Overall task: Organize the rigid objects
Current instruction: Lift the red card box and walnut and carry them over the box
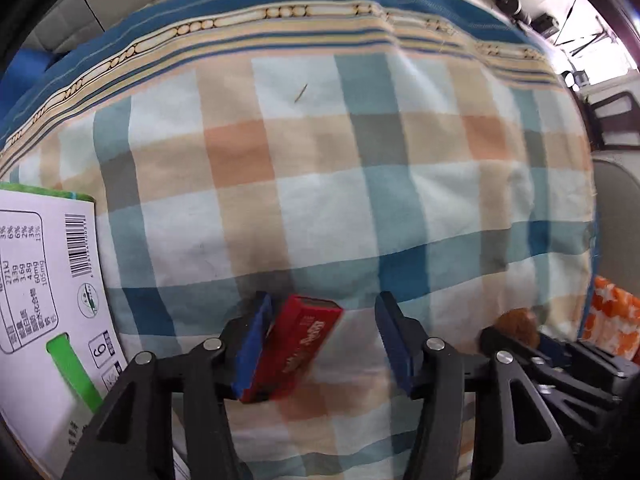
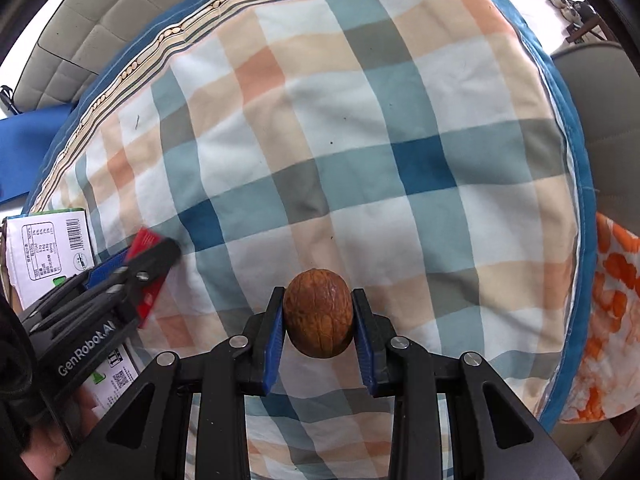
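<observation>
Two grippers over checked cloth [image 2: 360, 128] | left gripper [image 1: 324, 340]: jaws parted, slim red box [image 1: 298, 344] touching one pad only | right gripper [image 2: 318, 316]: jaws clamped on brown walnut [image 2: 318, 312]

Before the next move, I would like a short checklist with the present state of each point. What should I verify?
1. Right gripper grips the walnut on both sides: ok.
2. Left gripper grips the red box: not ok. The box leans on one finger; the other pad stands apart.
3. Red box is resting on the cloth: cannot tell, it is tilted and blurred.
4. Cloth ahead of the walnut is free: ok.
5. White carton clear of the left gripper: ok, it lies to the side.
</observation>
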Demonstrator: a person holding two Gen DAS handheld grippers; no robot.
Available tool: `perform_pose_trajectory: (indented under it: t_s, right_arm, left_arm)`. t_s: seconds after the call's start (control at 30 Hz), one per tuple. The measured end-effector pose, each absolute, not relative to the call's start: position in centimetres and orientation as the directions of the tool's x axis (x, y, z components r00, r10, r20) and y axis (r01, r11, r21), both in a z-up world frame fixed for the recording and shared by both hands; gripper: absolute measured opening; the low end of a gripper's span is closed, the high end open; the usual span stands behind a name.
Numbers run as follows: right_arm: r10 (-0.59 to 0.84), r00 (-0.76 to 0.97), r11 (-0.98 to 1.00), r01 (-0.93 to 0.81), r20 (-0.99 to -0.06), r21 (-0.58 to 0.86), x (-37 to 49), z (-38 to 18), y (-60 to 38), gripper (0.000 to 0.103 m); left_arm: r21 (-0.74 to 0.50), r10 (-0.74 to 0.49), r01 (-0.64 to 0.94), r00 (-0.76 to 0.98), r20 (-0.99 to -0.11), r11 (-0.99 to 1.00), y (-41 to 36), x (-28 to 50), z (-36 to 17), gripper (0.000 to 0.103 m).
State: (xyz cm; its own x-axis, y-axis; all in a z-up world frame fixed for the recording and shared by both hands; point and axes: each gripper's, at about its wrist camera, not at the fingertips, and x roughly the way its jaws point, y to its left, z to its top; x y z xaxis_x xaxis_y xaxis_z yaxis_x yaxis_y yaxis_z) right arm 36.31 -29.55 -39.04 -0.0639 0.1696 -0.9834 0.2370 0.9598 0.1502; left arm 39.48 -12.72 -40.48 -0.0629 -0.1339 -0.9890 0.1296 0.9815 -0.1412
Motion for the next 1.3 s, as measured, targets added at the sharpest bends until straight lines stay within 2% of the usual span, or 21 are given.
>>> perform_pose_trajectory:
  t_s: [0.07, 0.1, 0.13, 0.2, 0.23, 0.47, 0.7, 1.3]
  right_arm:
    - [0.159, -0.063, 0.96, 0.241, -0.985, 0.139, 36.6, -39.4, -29.4, 0.033]
    - [0.156, -0.065, 0.961, 0.239, -0.986, 0.136, 37.2, -39.6, -29.4, 0.033]
    - [0.152, -0.066, 0.962, 0.24, -0.986, 0.132, 37.1, -39.7, -29.2, 0.033]
    - [0.145, -0.065, 0.963, 0.24, -0.987, 0.126, 36.4, -39.5, -29.3, 0.033]
    - [0.142, -0.066, 0.963, 0.239, -0.988, 0.123, 36.3, -39.6, -29.2, 0.033]
    - [0.133, -0.063, 0.965, 0.237, -0.989, 0.115, 34.9, -40.7, -27.6, 0.033]
    - [0.155, -0.033, 0.964, 0.222, -0.987, 0.144, 34.0, -39.0, -26.4, 0.033]
    - [0.182, 0.118, 0.97, 0.142, -0.976, 0.198, 30.0, -28.5, -21.3, 0.033]
  left_arm:
    - [-0.128, -0.12, 0.172, -0.054, -0.991, 0.977, -13.2, 39.0, -40.5, 0.051]
    - [-0.117, -0.109, 0.186, -0.054, -0.993, 0.976, -13.3, 38.8, -40.5, 0.045]
    - [-0.1, -0.09, 0.205, -0.056, -0.994, 0.974, -13.7, 38.4, -40.4, 0.034]
    - [-0.096, -0.084, 0.213, -0.062, -0.994, 0.972, -14.0, 37.6, -40.3, 0.027]
    - [-0.102, -0.088, 0.211, -0.075, -0.993, 0.972, -14.0, 37.3, -40.4, 0.009]
    - [-0.111, -0.106, 0.173, -0.037, -0.994, 0.979, -13.0, 34.9, -39.3, 0.008]
    - [-0.158, -0.163, 0.142, 0.028, -0.986, 0.977, -11.5, 32.8, -35.6, 0.008]
    - [-0.252, -0.278, 0.144, 0.207, -0.938, 0.957, -5.4, 32.6, -23.9, 0.008]
